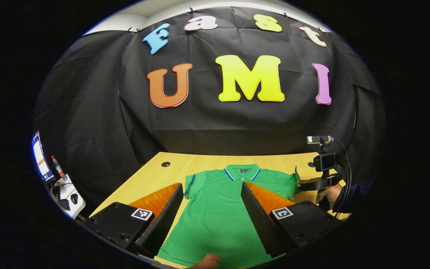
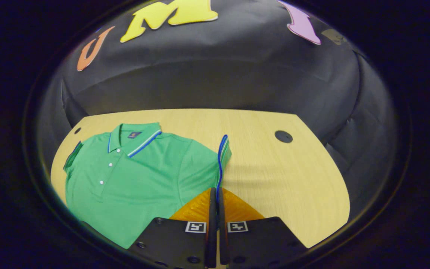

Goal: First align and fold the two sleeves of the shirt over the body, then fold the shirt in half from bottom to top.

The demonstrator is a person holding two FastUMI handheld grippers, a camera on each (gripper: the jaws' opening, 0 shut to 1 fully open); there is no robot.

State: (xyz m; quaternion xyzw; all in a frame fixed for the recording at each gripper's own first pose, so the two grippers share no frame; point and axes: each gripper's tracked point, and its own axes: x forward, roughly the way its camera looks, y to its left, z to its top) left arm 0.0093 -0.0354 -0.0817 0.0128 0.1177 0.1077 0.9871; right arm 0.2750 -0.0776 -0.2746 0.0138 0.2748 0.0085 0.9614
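Clearly, the right gripper (image 2: 215, 196) had its jaws pressed together on the blue-trimmed cuff of the sleeve (image 2: 220, 157), lifting that edge up off the wooden table (image 2: 274, 175), while the left gripper (image 1: 212, 194) hung with its jaws wide apart above the chest of the green polo shirt (image 1: 215, 213). Around them, the shirt lay flat, front up, collar (image 1: 242, 172) toward the black cloth wall, and a hand (image 1: 329, 194) held the right gripper just beside the shirt's edge.
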